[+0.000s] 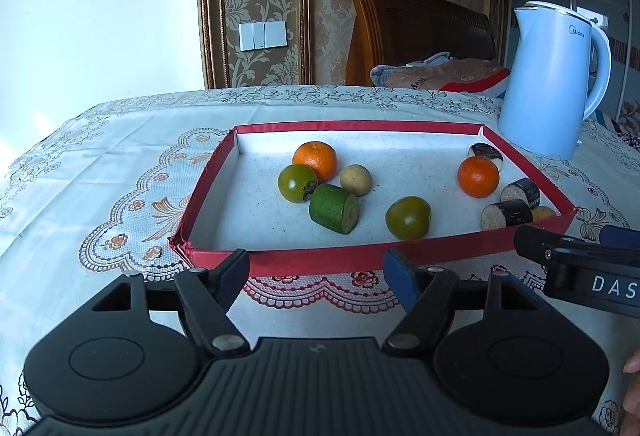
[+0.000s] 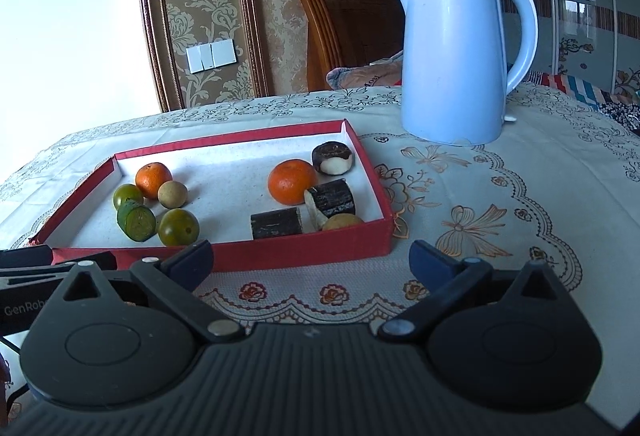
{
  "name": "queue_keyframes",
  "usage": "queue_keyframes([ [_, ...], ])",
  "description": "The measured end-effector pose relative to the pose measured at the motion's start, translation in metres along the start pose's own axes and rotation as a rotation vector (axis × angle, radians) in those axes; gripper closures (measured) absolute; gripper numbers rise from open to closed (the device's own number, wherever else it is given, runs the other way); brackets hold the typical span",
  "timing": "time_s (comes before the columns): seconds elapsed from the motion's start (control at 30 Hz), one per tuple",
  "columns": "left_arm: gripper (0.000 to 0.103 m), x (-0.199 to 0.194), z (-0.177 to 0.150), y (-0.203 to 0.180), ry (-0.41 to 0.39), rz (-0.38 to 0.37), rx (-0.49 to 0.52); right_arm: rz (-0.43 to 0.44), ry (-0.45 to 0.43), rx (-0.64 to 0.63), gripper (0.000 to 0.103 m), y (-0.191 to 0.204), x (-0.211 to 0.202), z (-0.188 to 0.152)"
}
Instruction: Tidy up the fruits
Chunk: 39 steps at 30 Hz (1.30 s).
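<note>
A red-rimmed tray [image 1: 304, 260] [image 2: 280, 252] with a white floor holds the fruit. At its left sit an orange [image 1: 315, 161] [image 2: 153, 179], a green tomato [image 1: 297, 183] [image 2: 127, 196], a tan round fruit [image 1: 355, 179] [image 2: 172, 194] and a green cut cylinder [image 1: 334, 208] [image 2: 136, 219]. A second green tomato [image 1: 408, 217] [image 2: 178, 227] lies near the front. At the right are a second orange [image 1: 478, 176] [image 2: 292, 181] and several dark cut pieces [image 1: 506, 214] [image 2: 276, 222]. My left gripper [image 1: 320, 272] is open and empty before the tray's front rim. My right gripper [image 2: 312, 262] is open and empty at the tray's front right corner.
A light blue electric kettle [image 1: 552, 84] [image 2: 460, 52] stands on the patterned tablecloth [image 1: 100, 176] [image 2: 500, 196] behind the tray's right end. A wooden headboard and bedding lie beyond the table. The right gripper's body [image 1: 580, 264] shows at the right of the left wrist view.
</note>
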<state>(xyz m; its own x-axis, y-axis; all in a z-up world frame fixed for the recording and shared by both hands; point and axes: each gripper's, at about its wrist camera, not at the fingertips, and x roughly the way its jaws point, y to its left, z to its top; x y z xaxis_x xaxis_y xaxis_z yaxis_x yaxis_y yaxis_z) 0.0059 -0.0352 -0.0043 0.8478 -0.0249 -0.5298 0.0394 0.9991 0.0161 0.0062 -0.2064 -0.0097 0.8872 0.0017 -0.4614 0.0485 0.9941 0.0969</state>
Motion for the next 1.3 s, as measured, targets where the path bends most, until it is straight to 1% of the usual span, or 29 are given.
queue_keyframes([
  [0.23, 0.029, 0.0047, -0.0049, -0.0018, 0.049, -0.015, 0.007, -0.002, 0.028, 0.001, 0.000, -0.0003, 0.0004, -0.0021],
  [0.37, 0.029, 0.0048, -0.0063, -0.0046, 0.047, -0.004, 0.025, 0.001, 0.059, -0.006, 0.000, 0.0011, 0.0039, -0.0034],
  [0.63, 0.029, 0.0050, -0.0072, -0.0050, 0.057, -0.007, 0.030, 0.006, 0.081, 0.002, 0.000, 0.0005, 0.0044, -0.0048],
  [0.73, 0.029, 0.0039, -0.0078, -0.0060, 0.053, -0.006, 0.037, 0.017, 0.087, 0.004, 0.000, 0.0001, 0.0036, -0.0063],
  [1.3, 0.029, 0.0029, -0.0069, -0.0064, 0.040, -0.005, 0.042, 0.014, 0.102, -0.001, 0.000, 0.0016, 0.0059, -0.0068],
])
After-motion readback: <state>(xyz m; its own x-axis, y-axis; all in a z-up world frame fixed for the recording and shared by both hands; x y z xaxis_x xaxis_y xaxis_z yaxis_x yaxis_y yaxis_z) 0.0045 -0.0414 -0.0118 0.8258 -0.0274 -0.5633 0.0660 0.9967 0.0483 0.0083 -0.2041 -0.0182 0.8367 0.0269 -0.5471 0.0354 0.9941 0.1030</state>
